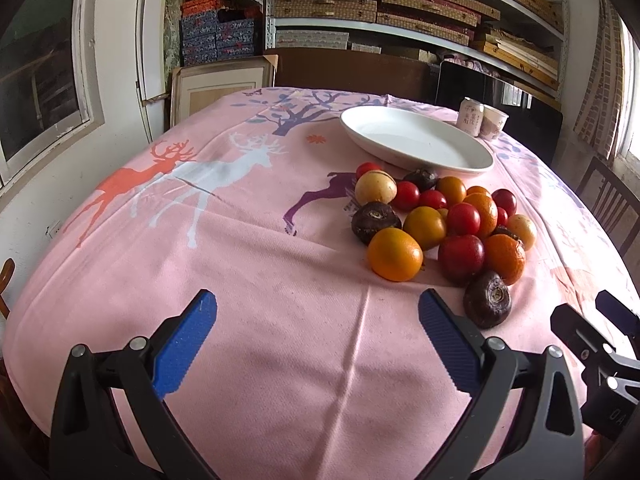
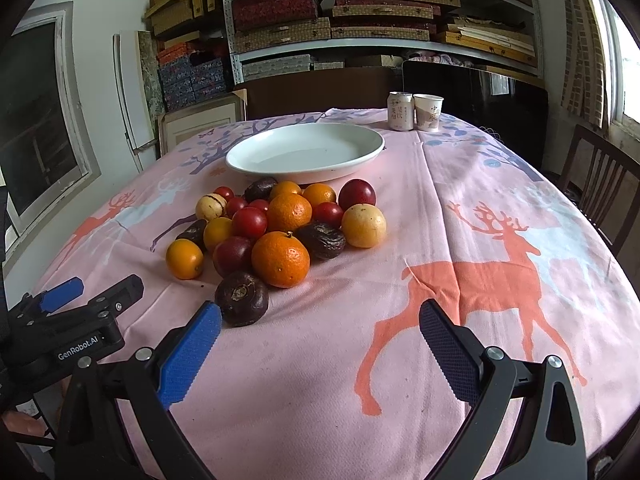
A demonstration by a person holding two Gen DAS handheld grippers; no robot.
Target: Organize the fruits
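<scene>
A heap of fruit (image 1: 444, 224) lies on the pink deer tablecloth: oranges, red plums, yellow and dark purple round fruits. It also shows in the right wrist view (image 2: 280, 228). An empty white plate (image 1: 416, 140) stands just behind the heap, also in the right wrist view (image 2: 306, 152). My left gripper (image 1: 316, 316) is open and empty, above the cloth to the near left of the heap. My right gripper (image 2: 320, 326) is open and empty, just near-right of a dark purple fruit (image 2: 242, 298). That fruit lies by the left gripper's right finger (image 1: 488, 298).
A drink can (image 2: 400, 110) and a paper cup (image 2: 428, 112) stand at the table's far edge behind the plate. A wooden chair (image 2: 596, 184) stands at the right. Shelves of boxes fill the back wall. The left gripper shows at the right view's left edge (image 2: 72, 320).
</scene>
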